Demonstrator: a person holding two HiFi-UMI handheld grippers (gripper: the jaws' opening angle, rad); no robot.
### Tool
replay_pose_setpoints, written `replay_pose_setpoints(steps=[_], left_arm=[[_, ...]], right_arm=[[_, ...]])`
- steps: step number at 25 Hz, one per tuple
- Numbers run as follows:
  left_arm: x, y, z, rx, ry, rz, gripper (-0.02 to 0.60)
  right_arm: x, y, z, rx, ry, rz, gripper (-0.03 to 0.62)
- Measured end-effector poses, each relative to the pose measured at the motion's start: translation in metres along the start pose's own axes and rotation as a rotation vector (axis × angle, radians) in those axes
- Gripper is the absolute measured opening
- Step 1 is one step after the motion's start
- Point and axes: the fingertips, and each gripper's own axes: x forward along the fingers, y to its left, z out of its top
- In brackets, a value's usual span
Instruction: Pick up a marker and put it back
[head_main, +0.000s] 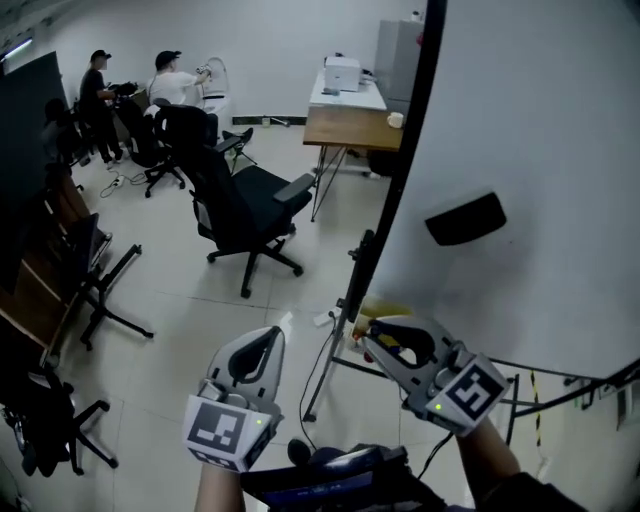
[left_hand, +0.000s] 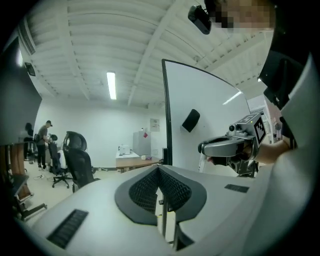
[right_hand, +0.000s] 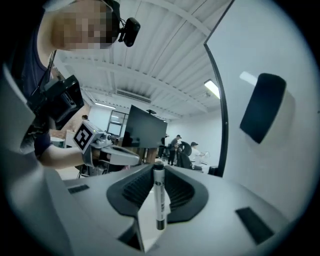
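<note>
A white marker (right_hand: 159, 197) with a black cap stands upright between the pads of my right gripper (right_hand: 158, 170), which is shut on it. In the head view the right gripper (head_main: 372, 330) hovers low beside the left edge of the whiteboard (head_main: 520, 130); the marker itself is not clear there. A black eraser (head_main: 465, 218) sticks to the board above that gripper. My left gripper (head_main: 278, 332) is to the left of the right one, its pads (left_hand: 159, 170) meeting with nothing between them. Each gripper view shows the other gripper and the board.
The whiteboard's black frame and stand legs (head_main: 335, 340) run down between the grippers. A black office chair (head_main: 240, 200) stands on the floor ahead, a wooden desk (head_main: 350, 120) behind it. Two people (head_main: 170, 80) are at the far back left; more chairs (head_main: 95, 290) line the left.
</note>
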Motion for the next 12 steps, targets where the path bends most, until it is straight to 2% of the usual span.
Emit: replay_pose_setpoints(steps=[6,12], left_arm=[[0.014,0.009,-0.010,-0.020,0.019,-0.122,0.000],[0.031,0.013,-0.015,-0.016,0.035,-0.152,0.000]], right_arm=[[0.010,-0.027,0.005,-0.012,0.020,-0.173,0.089],[0.023,-0.053,-0.017,-0.045,0.072,-0.245,0.089]])
